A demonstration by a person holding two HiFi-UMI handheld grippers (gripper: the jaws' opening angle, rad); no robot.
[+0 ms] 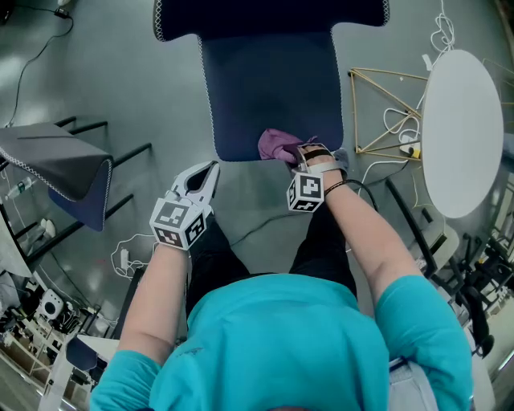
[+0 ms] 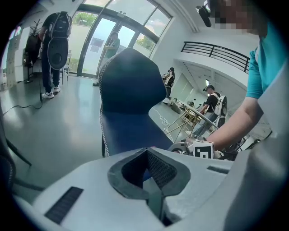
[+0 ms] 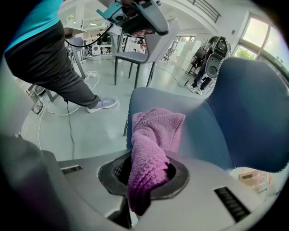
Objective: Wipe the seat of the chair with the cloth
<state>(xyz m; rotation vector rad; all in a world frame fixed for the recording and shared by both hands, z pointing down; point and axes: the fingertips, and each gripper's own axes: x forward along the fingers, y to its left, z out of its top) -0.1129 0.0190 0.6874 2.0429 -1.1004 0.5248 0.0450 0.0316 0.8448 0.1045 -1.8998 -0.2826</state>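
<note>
A dark blue chair stands in front of me, its seat (image 1: 269, 88) running away from me to the backrest (image 1: 269, 16). A purple cloth (image 1: 279, 145) lies on the seat's near edge, and my right gripper (image 1: 299, 157) is shut on it. In the right gripper view the cloth (image 3: 151, 149) bulges out between the jaws onto the seat (image 3: 198, 122). My left gripper (image 1: 207, 172) hovers off the seat's near left corner, shut with nothing in it. In the left gripper view the chair (image 2: 128, 106) fills the middle.
A second blue chair (image 1: 60, 172) stands to the left. A round white table (image 1: 462, 128) and a wooden frame (image 1: 385, 112) with cables stand at the right. Cables lie on the grey floor (image 1: 112, 88). People stand far off in the left gripper view.
</note>
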